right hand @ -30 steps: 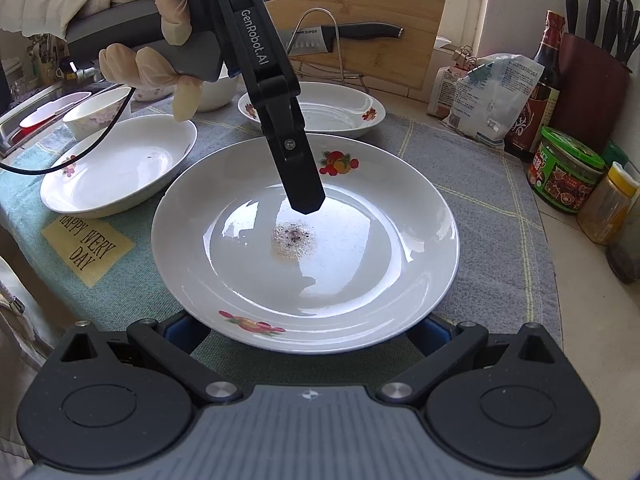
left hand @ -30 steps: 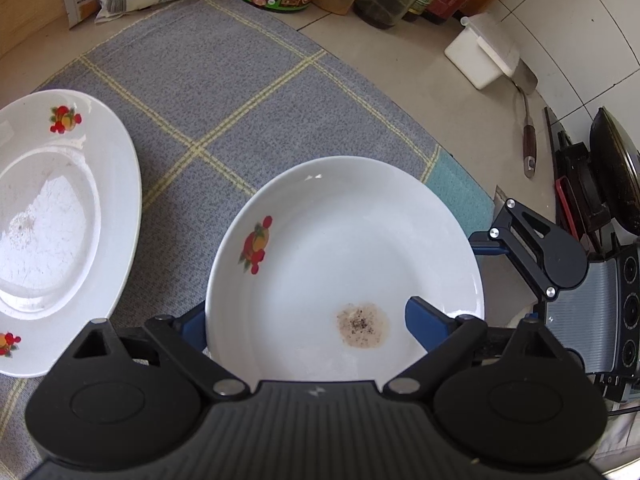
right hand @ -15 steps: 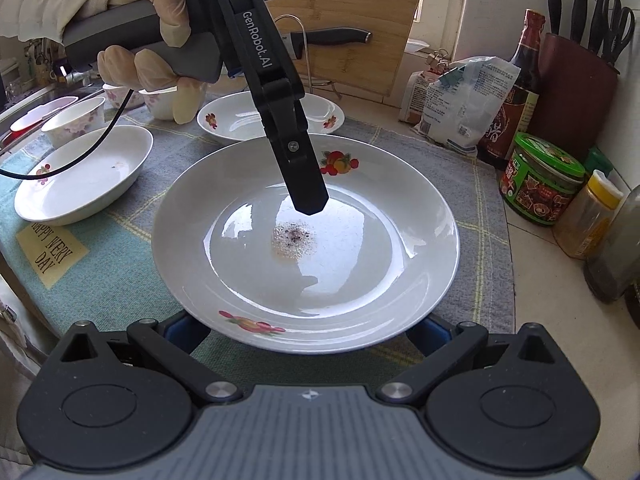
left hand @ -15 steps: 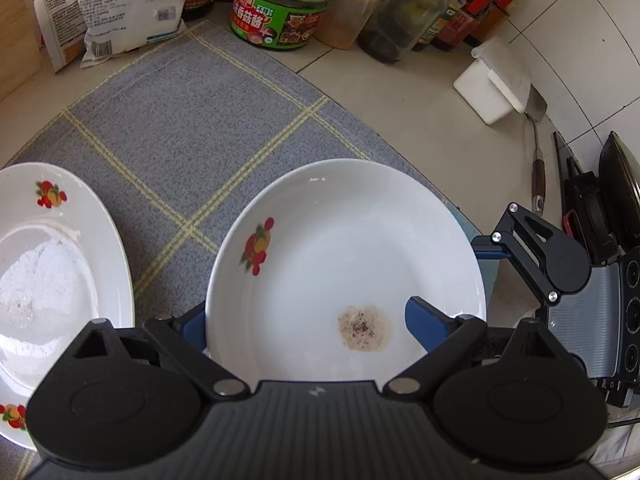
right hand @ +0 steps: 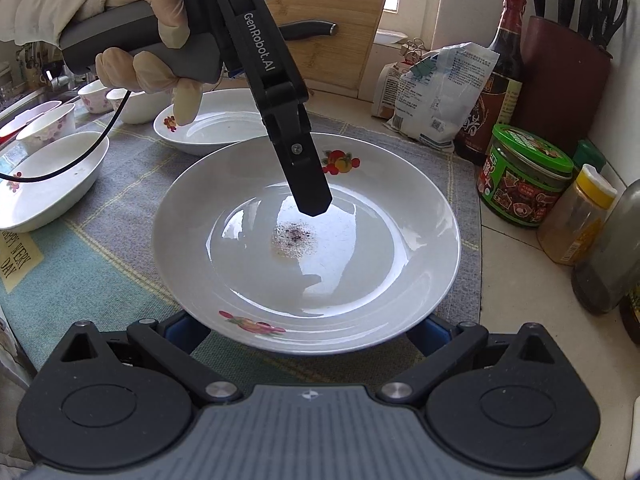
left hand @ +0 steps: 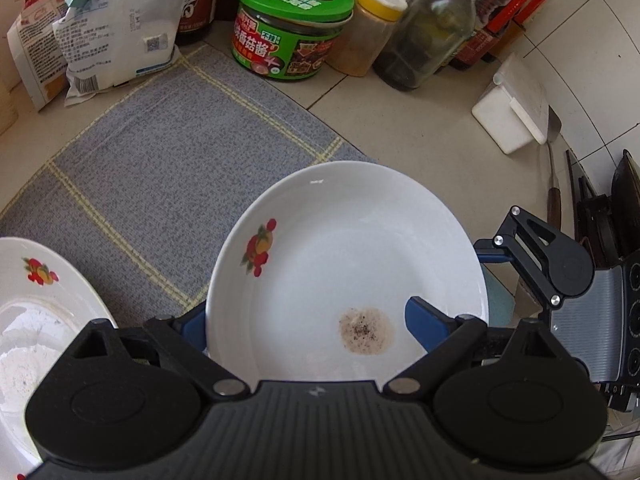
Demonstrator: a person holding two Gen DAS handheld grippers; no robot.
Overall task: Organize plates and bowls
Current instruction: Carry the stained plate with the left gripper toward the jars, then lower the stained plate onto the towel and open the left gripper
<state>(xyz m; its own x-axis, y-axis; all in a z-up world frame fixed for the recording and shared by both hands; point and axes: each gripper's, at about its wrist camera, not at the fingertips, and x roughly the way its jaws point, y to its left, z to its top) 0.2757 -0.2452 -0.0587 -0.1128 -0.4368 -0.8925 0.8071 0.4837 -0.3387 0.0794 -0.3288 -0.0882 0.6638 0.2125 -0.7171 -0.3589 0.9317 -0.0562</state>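
Observation:
A white plate [left hand: 344,256] with fruit prints and a brown speckled stain is held above the grey mat. It also shows in the right wrist view [right hand: 308,240]. My left gripper [left hand: 304,320] is shut on its rim, one finger above the plate, one below. My right gripper [right hand: 308,328] reaches under the plate's near rim; its fingertips are hidden, so its grip cannot be told. A second fruit-print plate [left hand: 36,320] with white powder lies at the left on the mat, also seen beyond the held plate [right hand: 208,128].
An oval white dish [right hand: 52,184] and small bowls [right hand: 48,124] sit at the left. Jars and bottles [left hand: 292,28], bags [left hand: 108,28] and a knife block [right hand: 564,76] line the back. A white box [left hand: 512,108] and spatula lie at the right on the counter.
Both grippers have carried the plate away from the plates at the left, toward the jars and the mat's right end. The powdered plate slid further left in view.

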